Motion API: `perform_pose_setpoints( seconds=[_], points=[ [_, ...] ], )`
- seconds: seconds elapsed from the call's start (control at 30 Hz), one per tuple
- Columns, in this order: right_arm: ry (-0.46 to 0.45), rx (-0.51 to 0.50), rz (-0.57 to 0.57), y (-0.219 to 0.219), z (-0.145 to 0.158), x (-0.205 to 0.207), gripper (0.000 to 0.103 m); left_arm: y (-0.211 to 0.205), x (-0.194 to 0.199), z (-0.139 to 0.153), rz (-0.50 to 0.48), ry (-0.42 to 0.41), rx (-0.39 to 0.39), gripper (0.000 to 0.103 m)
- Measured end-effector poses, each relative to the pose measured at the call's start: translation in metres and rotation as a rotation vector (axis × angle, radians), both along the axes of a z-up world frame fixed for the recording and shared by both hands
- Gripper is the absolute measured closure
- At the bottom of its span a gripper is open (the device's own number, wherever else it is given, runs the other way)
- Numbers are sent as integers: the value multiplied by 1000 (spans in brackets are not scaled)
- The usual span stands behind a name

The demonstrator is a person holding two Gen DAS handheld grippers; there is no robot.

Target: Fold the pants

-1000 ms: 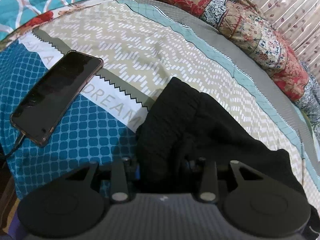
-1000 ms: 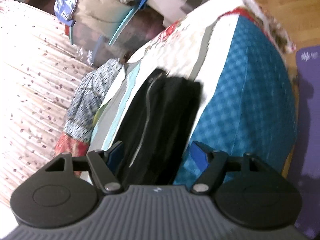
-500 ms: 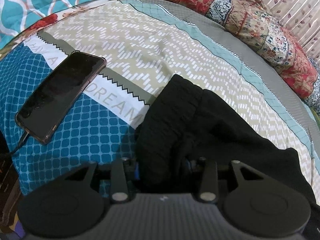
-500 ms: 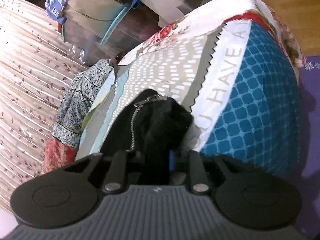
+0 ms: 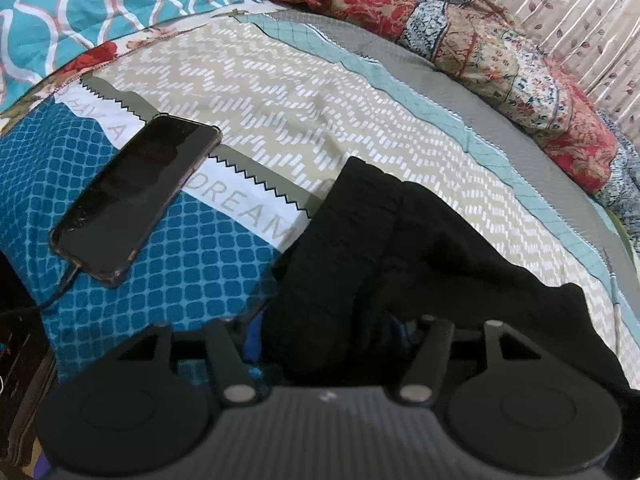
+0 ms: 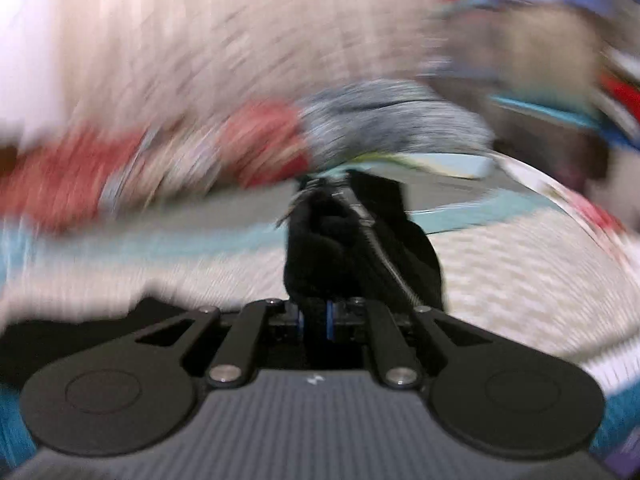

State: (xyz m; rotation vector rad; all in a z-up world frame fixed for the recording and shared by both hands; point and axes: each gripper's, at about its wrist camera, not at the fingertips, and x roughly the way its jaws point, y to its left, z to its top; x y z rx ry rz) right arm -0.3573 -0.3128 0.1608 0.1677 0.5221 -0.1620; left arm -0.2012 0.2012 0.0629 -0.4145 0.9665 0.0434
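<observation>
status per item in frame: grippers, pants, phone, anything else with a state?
left gripper: shut on black pants, fabric bunched between the fingers
right gripper: shut on black pants, view heavily motion-blurred
black pants: crumpled, partly lifted, not yet folded flat; zipper visible in the right wrist view
phone: lying flat on the bedsheet, screen dark, cable plugged in
pillows: resting along the far edge of the bed

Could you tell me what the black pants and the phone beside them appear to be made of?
Black pants: soft matte fabric, probably knit or fleece, judging by its fuzzy ribbed surface. Phone: glossy glass face with faint reflections; its reddish rim could be a plastic case.
</observation>
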Motion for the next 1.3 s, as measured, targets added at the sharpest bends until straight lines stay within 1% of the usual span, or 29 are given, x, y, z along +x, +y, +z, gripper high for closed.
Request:
perform_pose_setpoints(
  seconds=[0.07,0.1,0.13,0.17,0.2,0.23,0.27,0.3,0.33,0.4,0.47,0.53,0.6,0.67,0.7,0.8,0.9,0.93,0.97,1.0,1.07,1.17,1.23,1.3],
  points=[
    [93,-90,99,35,-16,19,90,4,-7,4,4,-14,1,44],
    [162,-133,142,52,-30,30,87,6,-11,6,4,-21,4,44],
    [234,-177,175,65,-45,41,82,9,-15,9,7,-27,10,44],
    [296,-219,203,75,-59,47,80,12,-18,11,11,-32,17,43],
    [346,-284,220,85,-72,50,77,15,-21,14,13,-41,20,41],
    [353,-369,227,95,-79,49,75,20,-25,17,16,-52,21,41],
    [344,-428,243,100,-78,46,72,25,-30,21,26,-65,25,40],
    [338,-431,266,100,-74,41,58,29,-34,25,40,-77,40,40],
    [325,-399,279,97,-68,35,54,31,-36,28,52,-86,55,39],
    [290,-318,283,87,-51,26,54,35,-39,32,68,-99,72,40],
    [256,-239,261,76,-36,20,54,34,-39,34,66,-104,61,40],
    [214,-136,228,63,-24,19,55,24,-37,36,39,-113,43,40],
    [175,-28,189,52,-19,25,55,7,-33,38,-13,-127,36,40],
    [157,66,156,46,-25,33,55,-9,-31,40,-65,-135,30,40],
    [155,94,147,47,-30,35,57,-19,-29,41,-92,-137,27,40],
    [174,156,134,51,-48,39,60,-47,-30,40,-169,-135,48,40],
    [262,201,108,56,-75,42,61,-76,-33,34,-238,-123,138,40],
    [276,221,98,58,-88,43,61,-83,-34,32,-252,-120,163,40],
    [253,227,91,59,-90,41,61,-88,-35,30,-262,-113,180,40],
    [237,230,84,61,-91,40,61,-91,-36,30,-269,-107,188,40],
    [240,228,81,65,-85,40,61,-96,-37,33,-276,-117,204,40],
    [226,250,81,64,-74,39,61,-98,-37,47,-266,-162,236,40],
    [174,297,58,55,-67,30,60,-104,-36,59,-268,-196,254,40],
    [122,339,18,42,-61,16,60,-113,-34,68,-290,-225,276,40]
  ],
)
